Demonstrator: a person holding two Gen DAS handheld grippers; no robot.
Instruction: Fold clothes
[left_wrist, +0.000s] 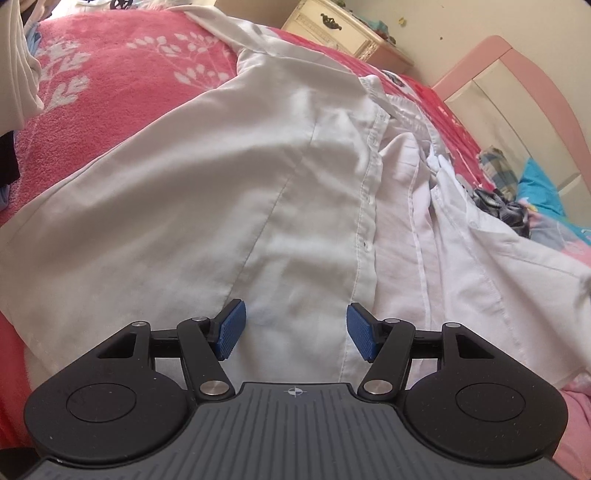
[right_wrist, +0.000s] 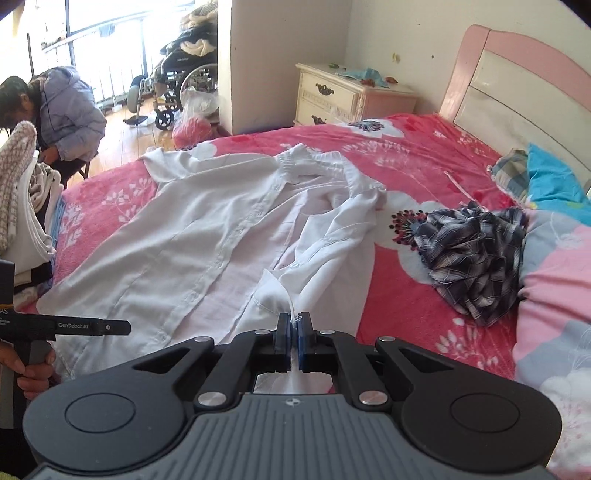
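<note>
A white button-up shirt (right_wrist: 192, 236) lies spread front-up on the pink flowered bedspread (right_wrist: 406, 158), collar toward the far side. My right gripper (right_wrist: 294, 325) is shut on the shirt's near right edge, and the cloth rises in a peak to its blue pads. In the left wrist view the same white shirt (left_wrist: 221, 184) fills the picture. My left gripper (left_wrist: 296, 321) hovers open just over the shirt's lower front beside the button placket (left_wrist: 365, 221), with nothing between its fingers. Its handle and the hand on it (right_wrist: 37, 365) show at the left of the right wrist view.
A crumpled dark plaid garment (right_wrist: 472, 251) lies to the shirt's right, by a blue and pink quilt (right_wrist: 554, 280). A pile of clothes (right_wrist: 22, 206) sits at the bed's left edge. Beyond stand a cream nightstand (right_wrist: 340, 96), a pink headboard (right_wrist: 517, 85), a wheelchair (right_wrist: 181, 85) and a seated person (right_wrist: 62, 110).
</note>
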